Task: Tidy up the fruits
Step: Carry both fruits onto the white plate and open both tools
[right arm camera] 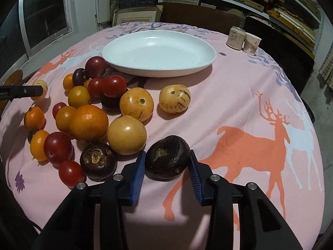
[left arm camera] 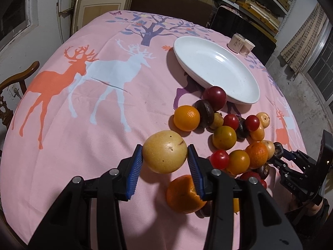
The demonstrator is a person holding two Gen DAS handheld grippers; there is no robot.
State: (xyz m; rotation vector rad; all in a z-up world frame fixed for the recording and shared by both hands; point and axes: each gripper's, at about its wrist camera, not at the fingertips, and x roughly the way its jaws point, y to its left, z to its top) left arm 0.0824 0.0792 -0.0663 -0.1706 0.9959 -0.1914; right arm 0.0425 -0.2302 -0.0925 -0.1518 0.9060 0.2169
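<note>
- The left claw [left arm camera: 164, 160] is gripping a yellow fruit [left arm camera: 164, 151], low centre, lifted off the worktop [left arm camera: 83, 125]; round skin could be slipping out.
- The right claw [right arm camera: 166, 166] is squeezing a dark fruit [right arm camera: 168, 158] (bottom centre); it could roll before reaching the empty plate [right arm camera: 133, 66], upper centre.

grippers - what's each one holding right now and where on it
Left gripper clamps a yellow round fruit across its sides. Right gripper clamps a dark purple fruit across its sides.
</note>
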